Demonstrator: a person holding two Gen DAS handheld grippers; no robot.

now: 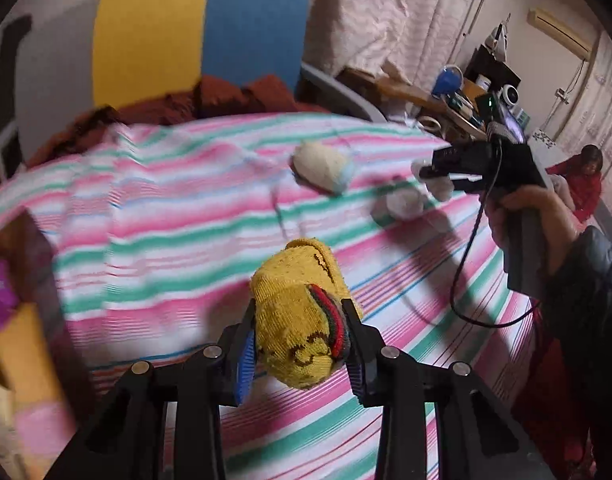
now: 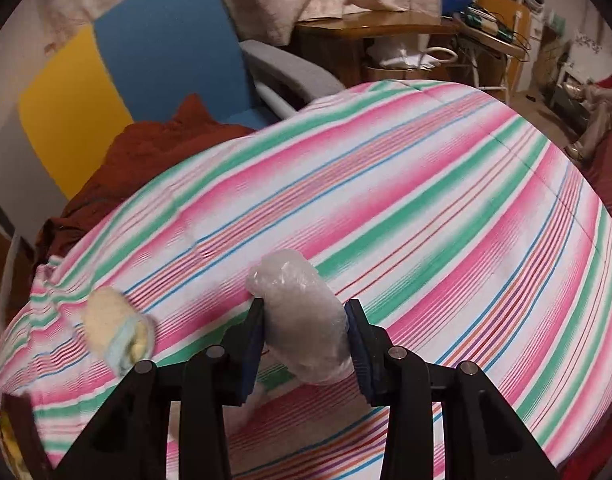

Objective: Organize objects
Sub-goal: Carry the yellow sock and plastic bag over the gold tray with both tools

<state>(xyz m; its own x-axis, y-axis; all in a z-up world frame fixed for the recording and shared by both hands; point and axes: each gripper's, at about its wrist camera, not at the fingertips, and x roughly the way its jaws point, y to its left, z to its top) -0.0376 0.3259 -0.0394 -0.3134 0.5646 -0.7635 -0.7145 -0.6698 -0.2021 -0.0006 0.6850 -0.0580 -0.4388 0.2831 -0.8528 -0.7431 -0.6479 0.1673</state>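
Note:
My left gripper (image 1: 300, 344) is shut on a rolled yellow sock (image 1: 302, 312) with a red and green band, held above the striped bedspread (image 1: 166, 208). My right gripper (image 2: 306, 332) is shut on a pale grey-white sock bundle (image 2: 302, 320). In the left wrist view the right gripper (image 1: 433, 178) is at the right, held by a hand (image 1: 545, 216), with the pale bundle (image 1: 441, 188) in it and a second pale bundle (image 1: 401, 202) blurred just below. A cream and light blue sock roll (image 1: 323, 170) (image 2: 118, 334) lies on the bedspread (image 2: 425, 184).
A yellow and blue chair (image 1: 202, 36) (image 2: 146, 64) with a rust-red cloth (image 1: 210, 100) (image 2: 146, 148) stands beyond the bed. A cluttered wooden desk (image 2: 405, 24) is at the back right. A box with yellow and purple items (image 1: 10, 320) sits at the left edge. A person in red (image 1: 585, 184) sits at far right.

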